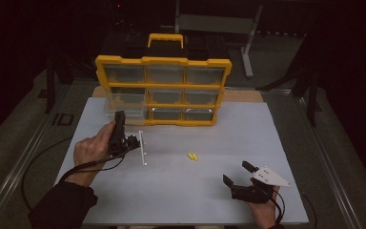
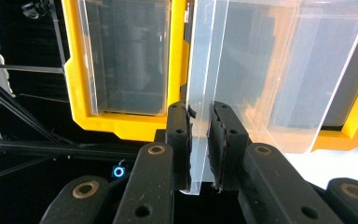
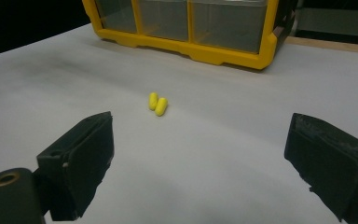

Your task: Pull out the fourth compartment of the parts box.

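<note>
A yellow organizer (image 1: 162, 61) with clear drawers stands at the back of the white mat. Its bottom-left clear drawer (image 1: 124, 112) is pulled partway out. My left gripper (image 1: 119, 115) is shut on that drawer; in the left gripper view the black pads (image 2: 182, 135) pinch the thin clear wall of the drawer (image 2: 270, 70) in front of the organizer (image 2: 121, 126). Two small yellow capsules (image 1: 192, 156) lie side by side mid-mat. My right gripper (image 1: 236, 172) rests at the front right, open and holding nothing, with the capsules (image 3: 157, 104) ahead of its jaws.
A thin white strip (image 1: 143, 148) lies on the mat (image 1: 181, 195) just right of the left hand. A metal rail (image 1: 9, 176) borders the table on the left. A dark frame and stand (image 1: 248, 43) rise behind the organizer (image 3: 186, 46).
</note>
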Demonstrator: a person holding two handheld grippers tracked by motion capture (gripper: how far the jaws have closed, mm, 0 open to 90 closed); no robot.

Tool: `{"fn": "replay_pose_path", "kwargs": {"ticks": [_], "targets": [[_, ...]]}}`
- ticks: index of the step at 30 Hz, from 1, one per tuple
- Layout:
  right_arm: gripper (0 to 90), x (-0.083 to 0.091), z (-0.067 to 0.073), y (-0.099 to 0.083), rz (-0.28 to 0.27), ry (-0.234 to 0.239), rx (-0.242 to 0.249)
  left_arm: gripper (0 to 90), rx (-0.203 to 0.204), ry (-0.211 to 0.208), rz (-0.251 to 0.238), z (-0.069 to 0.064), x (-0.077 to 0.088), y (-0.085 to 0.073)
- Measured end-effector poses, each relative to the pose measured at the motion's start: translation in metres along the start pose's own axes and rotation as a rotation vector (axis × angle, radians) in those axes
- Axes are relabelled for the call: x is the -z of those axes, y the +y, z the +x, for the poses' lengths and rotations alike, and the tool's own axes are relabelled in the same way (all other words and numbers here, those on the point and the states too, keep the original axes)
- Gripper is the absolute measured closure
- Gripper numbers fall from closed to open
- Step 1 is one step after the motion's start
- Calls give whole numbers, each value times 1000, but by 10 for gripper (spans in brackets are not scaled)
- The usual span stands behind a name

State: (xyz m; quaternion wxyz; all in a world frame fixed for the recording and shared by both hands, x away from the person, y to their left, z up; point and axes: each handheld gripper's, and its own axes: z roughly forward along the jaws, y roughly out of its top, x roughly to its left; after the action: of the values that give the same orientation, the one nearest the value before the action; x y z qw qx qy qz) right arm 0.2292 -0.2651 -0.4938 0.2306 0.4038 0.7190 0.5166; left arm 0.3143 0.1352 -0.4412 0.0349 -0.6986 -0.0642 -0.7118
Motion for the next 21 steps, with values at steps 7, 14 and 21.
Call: {"fn": "replay_pose_path", "kwargs": {"ticks": [7, 14, 21], "targets": [[80, 0, 0, 0, 0, 1, -1, 784, 4, -2, 1, 0, 0, 0], [80, 0, 0, 0, 1, 1, -1, 631, 3, -41, -19, -2, 0, 2], [80, 0, -1, 0, 0, 0, -1, 425, 49, -55, -54, -3, 3, 4]]}}
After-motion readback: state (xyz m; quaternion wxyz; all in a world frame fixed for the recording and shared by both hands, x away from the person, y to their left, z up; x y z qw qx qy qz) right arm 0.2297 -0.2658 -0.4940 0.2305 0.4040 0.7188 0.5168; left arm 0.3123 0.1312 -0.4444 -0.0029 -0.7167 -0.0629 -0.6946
